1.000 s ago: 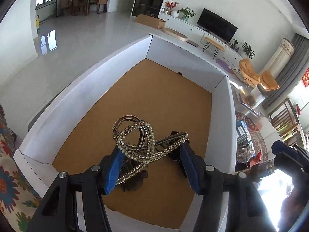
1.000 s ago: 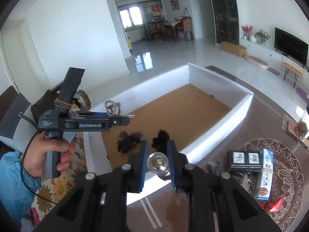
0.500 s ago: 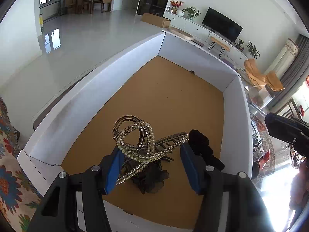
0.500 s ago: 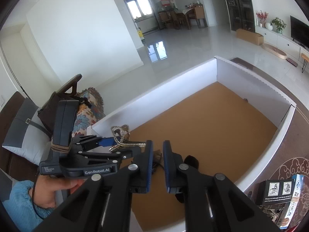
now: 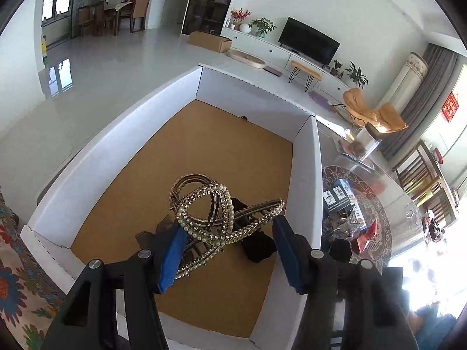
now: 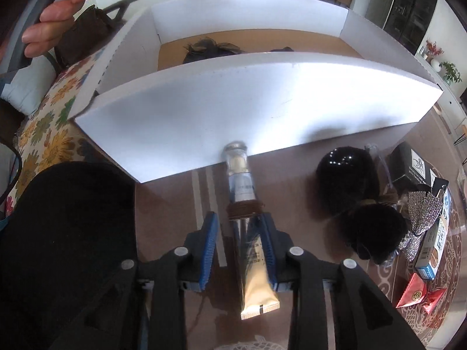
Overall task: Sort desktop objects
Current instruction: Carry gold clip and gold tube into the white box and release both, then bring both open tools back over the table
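This is a home living room. At the far wall a flat television (image 5: pixel 309 43) stands on a long white cabinet (image 5: pixel 262 47) with potted plants (image 5: pixel 264 26). Far left, a dining table with wooden chairs (image 5: pixel 128 11) sits by tall windows. At right stand an orange lounge chair (image 5: pixel 370 113) and grey curtains (image 5: pixel 423 99).

Box wall (image 6: pixel 262 108) just ahead; clutter (image 6: pixel 370 204) on rt.
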`<state>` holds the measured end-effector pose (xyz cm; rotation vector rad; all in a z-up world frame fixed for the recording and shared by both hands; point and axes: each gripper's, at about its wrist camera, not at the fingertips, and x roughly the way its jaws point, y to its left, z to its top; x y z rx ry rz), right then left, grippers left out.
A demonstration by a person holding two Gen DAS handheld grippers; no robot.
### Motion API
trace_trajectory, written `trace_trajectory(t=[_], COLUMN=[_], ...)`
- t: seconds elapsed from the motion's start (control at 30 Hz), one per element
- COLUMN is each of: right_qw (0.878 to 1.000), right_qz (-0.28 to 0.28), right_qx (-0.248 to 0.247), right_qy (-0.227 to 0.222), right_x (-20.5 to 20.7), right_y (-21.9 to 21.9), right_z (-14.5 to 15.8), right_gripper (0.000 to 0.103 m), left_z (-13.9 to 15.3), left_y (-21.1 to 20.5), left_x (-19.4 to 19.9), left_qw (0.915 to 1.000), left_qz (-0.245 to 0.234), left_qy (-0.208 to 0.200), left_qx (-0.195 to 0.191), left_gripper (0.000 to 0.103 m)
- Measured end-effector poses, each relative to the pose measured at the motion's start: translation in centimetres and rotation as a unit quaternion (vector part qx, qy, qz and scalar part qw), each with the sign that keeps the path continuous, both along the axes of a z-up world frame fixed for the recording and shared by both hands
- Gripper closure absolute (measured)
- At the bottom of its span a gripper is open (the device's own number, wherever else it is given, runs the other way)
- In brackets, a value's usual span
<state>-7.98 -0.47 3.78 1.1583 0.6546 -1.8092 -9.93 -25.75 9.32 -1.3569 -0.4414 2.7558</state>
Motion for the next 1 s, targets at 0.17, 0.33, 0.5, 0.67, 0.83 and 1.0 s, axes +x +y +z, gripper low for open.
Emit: trace_trajectory(t=[0.17, 0.33, 0.5, 0.67, 0.83, 1.0], right_qw=[0.999, 0.999, 0.996, 0.985, 0.985, 0.982], right_qz=[0.016, -0.041, -0.068, -0.067, -0.069, -0.108], right_qx=[0.036, 0.009, -0.062, -0.157, -0.152, -0.135], right_qy=[-0.009, -0.016, 0.008, 0.005, -0.045, -0.078], right_x=[-0.7, -2.4, -4.2, -6.0, -6.6, -7.5], right_y=[0.3, 3.8, 6.1, 1.1, -6.7, -8.8], right_z=[-1.0, 1.6, 10.1, 18.4, 16.1, 11.3], right_gripper=[0.074, 0.074, 0.075, 0.075, 0.074, 0.043], left_z=[-0.7, -2.1, -2.0, -1.6, -2.5, -3.8], left_y=[-1.0, -1.3, -1.9, -3.3, -4.3, -5.3], left_x=[1.4, 2.0, 2.1, 1.4, -0.5, -2.2], left_qw=[0.9999, 0.9999, 0.9999, 0.9995, 0.9979, 0.9944], left_qz=[0.006, 0.003, 0.007, 0.029, 0.041, 0.075], left_qy=[-0.007, -0.015, -0.008, -0.011, -0.048, -0.074], left_qx=[-0.007, 0.0, 0.005, 0.01, 0.013, 0.0], left_gripper=[0.044, 0.044, 0.044, 0.044, 0.044, 0.027])
